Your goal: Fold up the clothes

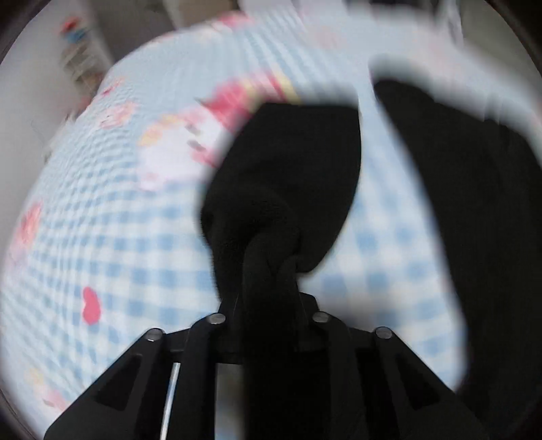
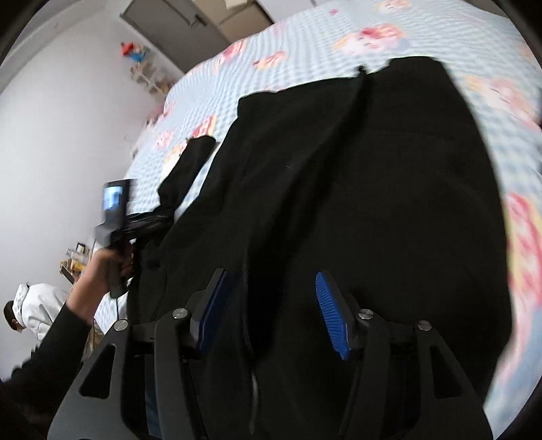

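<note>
A black garment (image 2: pixel 372 186) lies spread on a bed with a blue-and-white checked sheet (image 2: pixel 305 44) printed with pink cartoon figures. My right gripper (image 2: pixel 271 284) hovers over the garment's near part, its blue pads (image 2: pixel 330 314) well apart, with a ridge of the cloth running under the gap. My left gripper (image 1: pixel 271 270) is shut on a bunched black sleeve (image 1: pixel 288 169), which hides its fingertips. The sleeve stretches away over the sheet (image 1: pixel 118 237). The garment's body (image 1: pixel 474 203) fills the right of that view. In the right wrist view, a hand (image 2: pixel 98 270) holds the left gripper (image 2: pixel 152 216) at the garment's left edge.
The bed's left edge runs close to a white wall. Against that wall stand a small rack (image 2: pixel 149 74) with coloured things and a low shelf (image 2: pixel 76 260). A white shape (image 2: pixel 37 308) sits at the lower left. A grey door (image 2: pixel 169 20) is beyond the bed.
</note>
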Demonstrator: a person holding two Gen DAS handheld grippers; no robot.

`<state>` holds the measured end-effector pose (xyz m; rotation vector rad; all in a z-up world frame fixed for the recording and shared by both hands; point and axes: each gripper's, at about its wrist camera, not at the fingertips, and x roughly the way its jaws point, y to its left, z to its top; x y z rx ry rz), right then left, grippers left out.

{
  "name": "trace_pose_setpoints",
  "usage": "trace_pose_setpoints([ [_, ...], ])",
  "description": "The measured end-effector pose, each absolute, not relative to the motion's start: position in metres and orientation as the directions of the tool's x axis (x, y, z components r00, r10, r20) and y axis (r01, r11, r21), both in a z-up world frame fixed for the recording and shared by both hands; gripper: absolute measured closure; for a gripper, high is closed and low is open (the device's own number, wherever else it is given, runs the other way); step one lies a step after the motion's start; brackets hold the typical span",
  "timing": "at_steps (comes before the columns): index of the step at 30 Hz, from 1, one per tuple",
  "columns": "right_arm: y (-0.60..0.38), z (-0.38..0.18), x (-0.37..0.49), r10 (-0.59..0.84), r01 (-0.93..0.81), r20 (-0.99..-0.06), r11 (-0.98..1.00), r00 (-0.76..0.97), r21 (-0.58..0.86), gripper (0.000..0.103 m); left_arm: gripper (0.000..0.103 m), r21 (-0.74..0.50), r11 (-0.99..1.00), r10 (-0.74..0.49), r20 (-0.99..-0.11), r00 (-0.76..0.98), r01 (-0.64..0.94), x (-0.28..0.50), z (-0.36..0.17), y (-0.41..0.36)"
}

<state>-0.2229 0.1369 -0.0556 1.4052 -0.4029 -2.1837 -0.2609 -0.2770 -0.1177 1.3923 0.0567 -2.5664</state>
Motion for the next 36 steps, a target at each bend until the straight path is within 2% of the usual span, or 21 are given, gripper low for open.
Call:
trace_pose_setpoints([
  [2, 0.120, -0.050, -0.239, -0.584, 0.305, -0.741, -0.810, -0.332, 0.501, 0.048, 0.089, -0.035, -0.933, -0.202, -0.774, -0.600, 0.359, -0.223, -0.082, -0.324],
  [5, 0.108, -0.053, -0.250, -0.564, 0.358, -0.746, -0.819, -0.355, 0.449, 0.048, 0.092, -0.169, -0.813, -0.238, -0.777, -0.582, 0.557, -0.153, -0.069, -0.398],
  [7, 0.111, -0.062, -0.255, -0.544, 0.342, -0.761, -0.832, -0.353, 0.436, 0.048, 0.081, -0.174, -0.771, -0.195, -0.851, -0.488, 0.613, -0.126, -0.091, -0.427],
  [8, 0.114, -0.068, -0.258, -0.539, 0.326, -0.767, -0.837, -0.348, 0.440, 0.048, 0.079, -0.156, -0.755, -0.193, -0.875, -0.443, 0.637, -0.115, -0.099, -0.435],
  [10, 0.128, -0.073, -0.260, -0.524, 0.295, -0.776, -0.848, -0.350, 0.440, 0.048, 0.074, -0.097, -0.721, -0.265, -0.877, -0.402, 0.686, -0.096, -0.096, -0.439],
  [11, 0.134, -0.075, -0.261, -0.517, 0.279, -0.781, -0.854, -0.351, 0.440, 0.048, 0.068, -0.090, -0.707, -0.316, -0.847, -0.427, 0.702, -0.091, -0.083, -0.434],
  [12, 0.141, -0.077, -0.263, -0.509, 0.263, -0.786, -0.859, -0.351, 0.439, 0.048, 0.053, -0.091, -0.692, -0.369, -0.808, -0.459, 0.716, -0.090, -0.068, -0.427],
  [15, 0.158, -0.065, -0.279, -0.500, 0.229, -0.766, -0.866, -0.404, 0.444, 0.045, 0.049, -0.056, -0.688, -0.490, -0.701, -0.519, 0.724, -0.119, -0.032, -0.382],
  [16, 0.162, -0.060, -0.287, -0.499, 0.219, -0.757, -0.866, -0.423, 0.449, 0.037, 0.045, -0.049, -0.704, -0.506, -0.665, -0.550, 0.708, -0.136, -0.022, -0.359],
  [17, 0.163, -0.057, -0.299, -0.501, 0.213, -0.750, -0.865, -0.433, 0.455, 0.033, 0.041, -0.067, -0.745, -0.475, -0.646, -0.598, 0.664, -0.159, -0.016, -0.336],
  [18, 0.164, -0.053, -0.311, -0.503, 0.207, -0.743, -0.863, -0.442, 0.461, 0.028, 0.036, -0.110, -0.804, -0.385, -0.651, -0.654, 0.584, -0.189, -0.015, -0.314],
  [19, 0.161, -0.053, -0.323, -0.495, 0.209, -0.752, -0.868, -0.436, 0.451, 0.028, 0.036, -0.152, -0.851, -0.292, -0.659, -0.693, 0.503, -0.218, -0.017, -0.291],
  [21, 0.158, -0.055, -0.343, -0.474, 0.215, -0.777, -0.881, -0.415, 0.422, 0.028, 0.036, -0.195, -0.890, -0.181, -0.679, -0.711, 0.413, -0.271, -0.027, -0.248],
  [24, 0.147, -0.079, -0.370, -0.417, 0.169, -0.838, -0.909, -0.354, 0.381, 0.028, 0.032, -0.333, -0.912, 0.101, -0.750, -0.654, 0.240, -0.352, -0.069, -0.198],
  [27, 0.144, -0.102, -0.381, -0.407, 0.136, -0.863, -0.914, -0.300, 0.383, 0.026, 0.032, -0.284, -0.946, 0.168, -0.842, -0.512, 0.157, -0.404, -0.125, -0.152],
  [28, 0.143, -0.107, -0.382, -0.427, 0.138, -0.856, -0.904, -0.292, 0.404, 0.030, 0.032, -0.247, -0.961, 0.159, -0.863, -0.479, 0.126, -0.409, -0.139, -0.141],
  [29, 0.141, -0.110, -0.384, -0.439, 0.162, -0.848, -0.898, -0.297, 0.408, 0.038, 0.037, -0.195, -0.975, 0.128, -0.881, -0.456, 0.104, -0.407, -0.149, -0.133],
  [30, 0.138, -0.112, -0.386, -0.450, 0.188, -0.840, -0.892, -0.302, 0.411, 0.071, 0.071, -0.144, -0.986, 0.095, -0.896, -0.433, 0.081, -0.406, -0.159, -0.126],
  [31, 0.135, -0.112, -0.388, -0.452, 0.220, -0.838, -0.890, -0.304, 0.400, 0.082, 0.087, -0.119, -0.990, 0.076, -0.899, -0.430, 0.073, -0.403, -0.162, -0.125],
  [33, 0.130, -0.106, -0.394, -0.503, 0.279, -0.813, -0.858, -0.293, 0.431, 0.085, 0.093, -0.132, -0.987, 0.073, -0.879, -0.472, 0.092, -0.394, -0.152, -0.138],
  [36, 0.115, -0.070, -0.390, -0.628, 0.435, -0.710, -0.762, -0.318, 0.479, 0.089, 0.094, -0.115, -0.978, 0.002, -0.839, -0.544, 0.174, -0.378, -0.129, -0.170],
])
